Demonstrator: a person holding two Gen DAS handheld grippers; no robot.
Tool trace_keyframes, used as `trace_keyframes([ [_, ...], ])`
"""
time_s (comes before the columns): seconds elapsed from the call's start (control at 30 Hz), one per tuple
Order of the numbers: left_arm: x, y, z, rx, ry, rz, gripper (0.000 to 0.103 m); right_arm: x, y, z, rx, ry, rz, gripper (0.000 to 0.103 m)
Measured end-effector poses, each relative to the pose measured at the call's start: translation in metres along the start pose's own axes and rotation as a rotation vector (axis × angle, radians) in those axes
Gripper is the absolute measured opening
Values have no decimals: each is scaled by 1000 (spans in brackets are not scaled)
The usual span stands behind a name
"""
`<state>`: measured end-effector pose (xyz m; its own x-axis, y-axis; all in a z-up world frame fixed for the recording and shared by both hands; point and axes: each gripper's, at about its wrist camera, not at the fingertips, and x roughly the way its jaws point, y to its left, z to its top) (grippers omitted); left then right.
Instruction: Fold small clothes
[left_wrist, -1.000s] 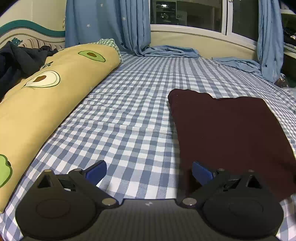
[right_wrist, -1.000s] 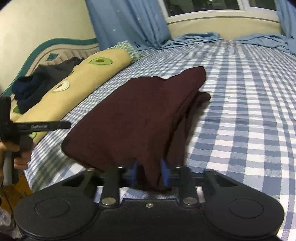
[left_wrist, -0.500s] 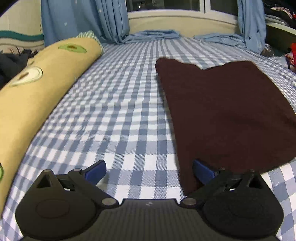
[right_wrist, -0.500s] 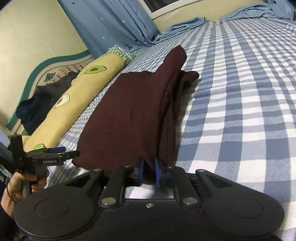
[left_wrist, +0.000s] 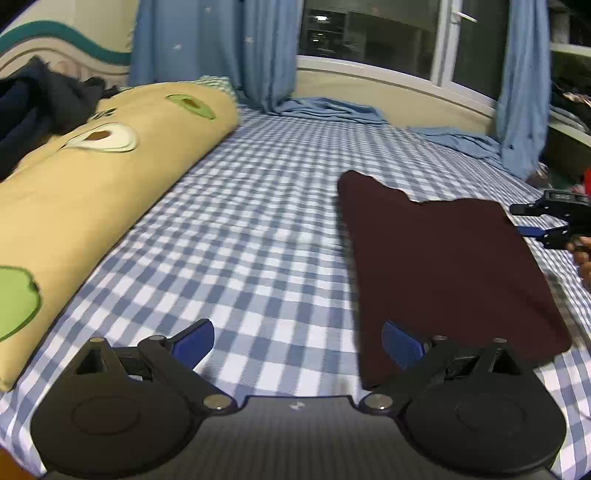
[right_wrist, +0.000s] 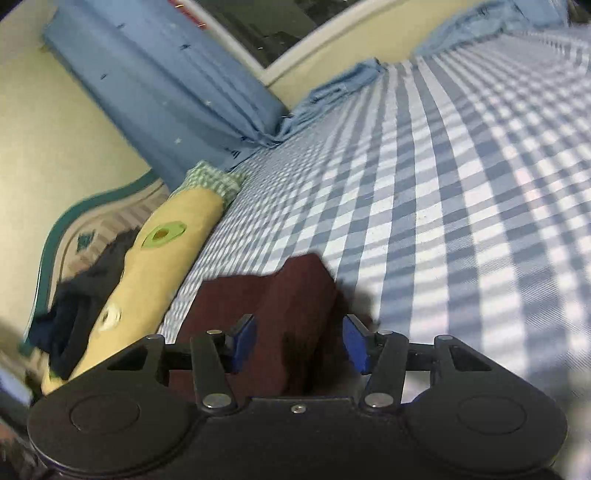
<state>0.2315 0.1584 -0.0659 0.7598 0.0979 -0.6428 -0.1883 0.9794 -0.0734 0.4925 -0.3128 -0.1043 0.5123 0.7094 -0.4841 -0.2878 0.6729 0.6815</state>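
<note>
Since before, we release the maroon garment: right tool jaws opening, cloth between, untouched. Left tool wide open, empty. Garment lies folded on checked bed.

The right gripper, clamped on the garment's edge a second ago, is opening and its pads no longer press the cloth. The lifted fold now lies flat, and the gripper has drawn away toward 3 o'clock of the garment.

I see the dark maroon folded cloth garment lying flat on the bed, just ahead and right of my left gripper; one raised corner sits between my right gripper's opening jaws, untouched.
</note>
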Motion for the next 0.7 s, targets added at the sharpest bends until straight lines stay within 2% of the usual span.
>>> trace_keyframes([
  [0.07, -2, 5, 0, -18, 3, 7, 100, 25, -12, 10, 77, 7, 29, 53],
  [0.1, -2, 7, 1, -22, 5, 8, 100, 36, -19, 13, 133, 19, 58, 44],
  [0.13, -2, 8, 2, -22, 7, 7, 100, 46, -24, 16, 171, 26, 78, 17],
  [0.23, -4, 7, 4, -9, 4, 9, 100, 52, -33, 26, 193, -9, 194, 11],
  [0.3, -4, 5, 7, -3, 6, 1, 100, 50, -48, 27, 236, -31, 230, 10],
  [0.4, -2, 0, 10, -2, 9, -1, 100, 62, -95, 20, 354, 8, 119, 10],
  [0.43, -2, -1, 11, 0, 10, -3, 100, 69, -109, 12, 389, 42, 86, 5],
  [0.5, -1, -5, 13, 3, 8, -10, 100, 66, -112, 9, 366, 22, 120, 10],
  [0.53, -2, -7, 14, 4, 7, -18, 100, 65, -110, 10, 362, 27, 120, 16],
  [0.57, -3, -9, 16, 5, 5, -25, 100, 64, -108, 11, 364, 38, 123, 28],
  [0.6, -4, -11, 16, 6, 1, -30, 100, 60, -107, 13, 367, 42, 122, 34],
  [0.67, -8, -16, 19, 7, -14, -43, 100, 37, -102, 15, 368, -4, 109, 66],
  [0.7, -10, -18, 20, 7, -21, -54, 100, 24, -92, 16, 344, -35, 95, 66],
])
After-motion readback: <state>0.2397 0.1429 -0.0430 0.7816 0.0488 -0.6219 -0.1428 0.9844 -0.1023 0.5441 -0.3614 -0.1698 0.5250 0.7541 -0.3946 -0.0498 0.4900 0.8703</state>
